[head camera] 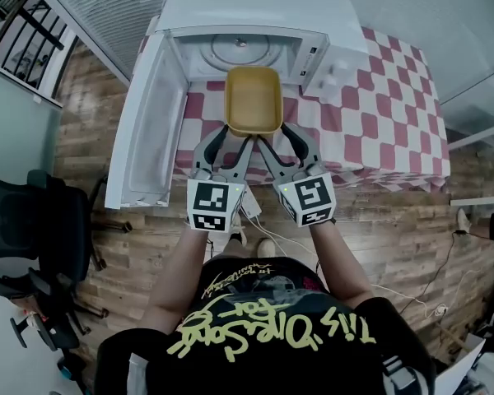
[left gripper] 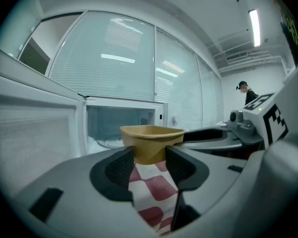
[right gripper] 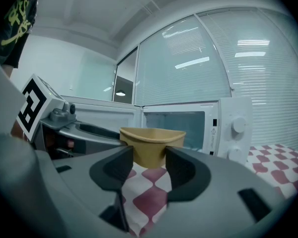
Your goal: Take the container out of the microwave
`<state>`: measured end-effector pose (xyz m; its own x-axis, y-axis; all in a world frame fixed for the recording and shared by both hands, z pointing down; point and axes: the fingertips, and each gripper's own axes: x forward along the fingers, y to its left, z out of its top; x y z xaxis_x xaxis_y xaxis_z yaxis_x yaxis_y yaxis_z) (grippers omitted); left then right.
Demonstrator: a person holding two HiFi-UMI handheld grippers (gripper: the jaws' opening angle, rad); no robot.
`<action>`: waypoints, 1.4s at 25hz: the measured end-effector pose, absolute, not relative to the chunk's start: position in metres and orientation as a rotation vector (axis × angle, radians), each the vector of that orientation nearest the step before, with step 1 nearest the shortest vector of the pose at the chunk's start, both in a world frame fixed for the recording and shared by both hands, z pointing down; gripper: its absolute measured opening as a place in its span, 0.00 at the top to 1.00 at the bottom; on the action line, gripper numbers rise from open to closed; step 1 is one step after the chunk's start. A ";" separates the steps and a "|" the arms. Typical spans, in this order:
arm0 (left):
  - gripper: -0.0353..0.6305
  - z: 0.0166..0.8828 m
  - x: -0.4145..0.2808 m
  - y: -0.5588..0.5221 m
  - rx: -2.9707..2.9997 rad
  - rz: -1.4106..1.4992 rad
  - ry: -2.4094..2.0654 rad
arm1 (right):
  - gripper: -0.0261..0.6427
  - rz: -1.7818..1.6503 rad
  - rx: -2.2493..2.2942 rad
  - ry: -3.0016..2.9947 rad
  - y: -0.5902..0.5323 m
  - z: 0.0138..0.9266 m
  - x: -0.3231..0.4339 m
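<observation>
A yellow rectangular container (head camera: 253,99) hangs in front of the open white microwave (head camera: 255,15), outside its cavity and over the checked cloth. My left gripper (head camera: 233,140) is shut on its near left corner and my right gripper (head camera: 281,140) on its near right corner. In the left gripper view the container (left gripper: 151,140) sits between the dark pads of the left gripper (left gripper: 150,161), touching both. The right gripper view shows the same: the container (right gripper: 151,142) is clamped in the right gripper (right gripper: 149,163). The glass turntable (head camera: 240,46) inside the microwave is bare.
The microwave door (head camera: 148,130) stands swung open to the left. The table (head camera: 387,113) has a red-and-white checked cloth, and its control panel with knobs (right gripper: 233,128) faces me. A dark office chair (head camera: 33,237) stands at the left on the wooden floor. A person (left gripper: 246,90) stands far off.
</observation>
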<state>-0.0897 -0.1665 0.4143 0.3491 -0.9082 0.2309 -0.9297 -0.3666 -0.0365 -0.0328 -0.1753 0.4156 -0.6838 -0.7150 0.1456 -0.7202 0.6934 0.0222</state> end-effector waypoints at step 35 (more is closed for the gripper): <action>0.65 0.397 -0.069 -0.077 2.428 0.289 -1.864 | 0.65 -0.034 1.017 -2.839 -0.093 0.399 -0.015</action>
<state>-0.0690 -0.0774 0.3970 0.2478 -0.9502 0.1889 -0.9628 -0.2632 -0.0608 -0.0152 -0.0930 0.3990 -0.7658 -0.6335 0.1101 -0.6307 0.7734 0.0636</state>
